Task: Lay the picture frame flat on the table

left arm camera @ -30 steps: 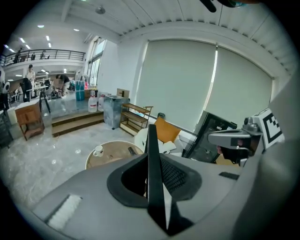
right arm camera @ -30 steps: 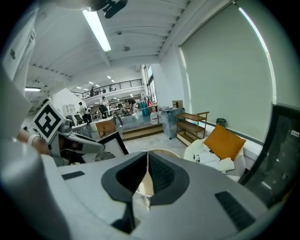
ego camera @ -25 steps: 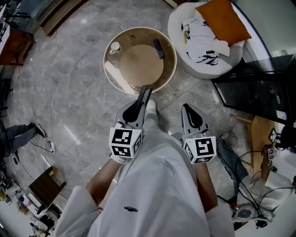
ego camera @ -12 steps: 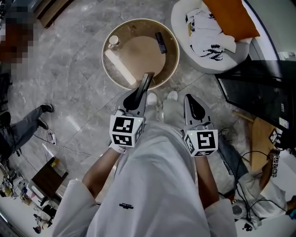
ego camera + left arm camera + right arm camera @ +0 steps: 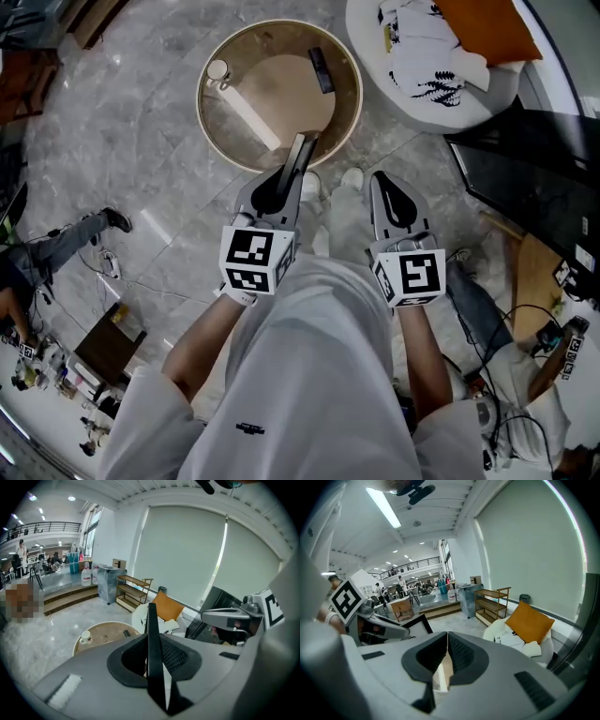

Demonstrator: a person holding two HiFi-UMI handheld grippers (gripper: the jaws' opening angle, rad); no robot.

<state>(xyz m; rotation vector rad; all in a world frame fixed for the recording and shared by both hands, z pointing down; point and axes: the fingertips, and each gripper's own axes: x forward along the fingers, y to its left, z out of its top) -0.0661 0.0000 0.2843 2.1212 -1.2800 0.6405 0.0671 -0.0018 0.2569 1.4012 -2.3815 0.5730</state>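
Seen edge-on as a thin black bar, the picture frame point(image 5: 298, 161) stands upright in my left gripper point(image 5: 284, 187), which is shut on it. Its far end reaches over the near rim of the round wooden table point(image 5: 349, 112). In the left gripper view the frame point(image 5: 152, 620) rises between the jaws of the left gripper point(image 5: 153, 657), with the table point(image 5: 105, 631) beyond it. To the right, over the floor near the person's feet, my right gripper point(image 5: 382, 180) is shut and empty. In its own view the right gripper point(image 5: 446, 649) has its jaws pressed together.
On the table are a white mug point(image 5: 217, 70), a black remote point(image 5: 322, 70) and a white strip point(image 5: 248, 117). A white armchair point(image 5: 375, 56) with an orange cushion stands at the back right. A dark screen point(image 5: 525, 178) lies at the right, cables trail on the floor, and a person's leg point(image 5: 66, 239) shows at the left.
Both grippers have moved a little forward toward the round table. The frame's far end now reaches further over the near rim. The grip on the frame is unchanged.
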